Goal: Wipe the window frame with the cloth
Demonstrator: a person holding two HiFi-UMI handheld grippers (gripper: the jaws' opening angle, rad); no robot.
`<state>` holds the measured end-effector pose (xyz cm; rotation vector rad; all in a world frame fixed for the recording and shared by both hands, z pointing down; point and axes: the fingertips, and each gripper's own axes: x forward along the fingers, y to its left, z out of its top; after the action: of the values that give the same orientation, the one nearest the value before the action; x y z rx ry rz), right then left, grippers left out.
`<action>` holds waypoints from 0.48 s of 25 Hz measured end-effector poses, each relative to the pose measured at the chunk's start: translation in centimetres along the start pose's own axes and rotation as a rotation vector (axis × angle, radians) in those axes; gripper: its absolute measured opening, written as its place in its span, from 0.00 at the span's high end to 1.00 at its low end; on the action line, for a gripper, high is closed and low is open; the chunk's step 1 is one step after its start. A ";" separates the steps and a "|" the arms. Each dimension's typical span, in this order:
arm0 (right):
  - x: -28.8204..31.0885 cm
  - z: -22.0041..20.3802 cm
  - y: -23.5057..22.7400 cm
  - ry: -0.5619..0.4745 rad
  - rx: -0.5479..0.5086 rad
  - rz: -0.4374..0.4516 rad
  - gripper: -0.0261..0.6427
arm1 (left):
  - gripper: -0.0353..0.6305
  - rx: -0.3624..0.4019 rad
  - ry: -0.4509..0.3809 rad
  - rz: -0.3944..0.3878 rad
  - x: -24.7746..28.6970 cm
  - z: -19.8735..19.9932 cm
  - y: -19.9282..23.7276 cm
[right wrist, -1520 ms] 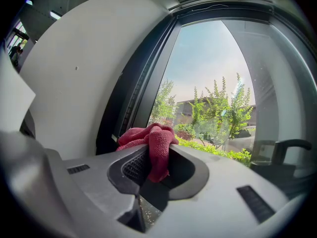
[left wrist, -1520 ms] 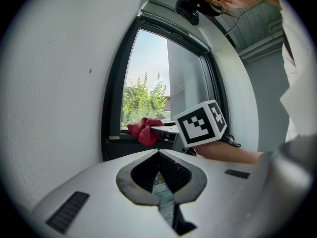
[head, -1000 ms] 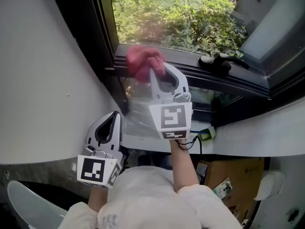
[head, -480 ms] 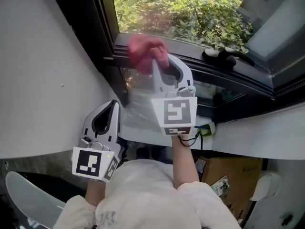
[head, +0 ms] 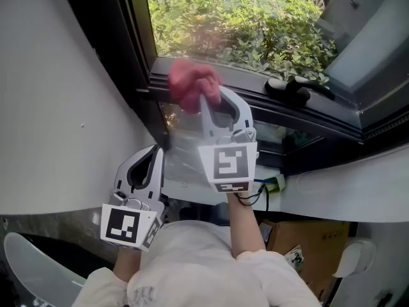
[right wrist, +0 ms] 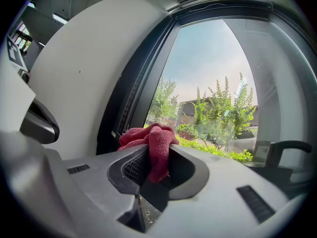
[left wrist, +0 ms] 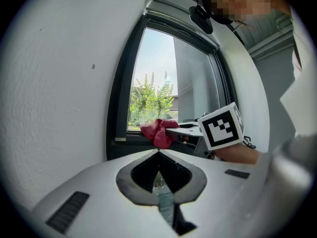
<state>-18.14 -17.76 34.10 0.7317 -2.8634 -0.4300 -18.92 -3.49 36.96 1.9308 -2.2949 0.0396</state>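
Observation:
A crumpled red cloth (head: 192,85) is pinched in my right gripper (head: 206,101), whose jaws are shut on it, and it rests against the bottom rail of the dark window frame (head: 255,101) near its left corner. In the right gripper view the cloth (right wrist: 153,143) bulges out between the jaws in front of the frame's left upright (right wrist: 143,78). My left gripper (head: 156,153) hangs lower, beside the white wall, with its jaws shut and nothing held. In the left gripper view the cloth (left wrist: 157,131) and the right gripper (left wrist: 171,128) show ahead at the sill.
A black window handle (head: 295,85) lies on the sill to the right. The white wall (head: 57,107) is close on the left. A cardboard box (head: 307,242) and a green-tipped cable plug (head: 271,183) sit below the white ledge (head: 345,184). Shrubs show outside the glass.
The red cloth and right gripper shifted slightly along the bottom rail, right and then back left. The left gripper stays low by the wall.

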 end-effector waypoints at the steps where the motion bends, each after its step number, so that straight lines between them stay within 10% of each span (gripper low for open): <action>1: 0.0 0.0 0.0 0.001 -0.002 0.001 0.83 | 0.94 0.000 0.001 -0.002 0.1 0.0 -0.1; 12: -0.6 -0.3 -0.8 -0.003 0.006 -0.004 0.83 | 0.94 0.003 0.010 -0.030 1.1 -0.2 -1.0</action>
<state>-17.24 -18.22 34.09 0.7385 -2.8681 -0.4238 -18.13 -4.69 37.19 1.9615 -2.2604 0.0493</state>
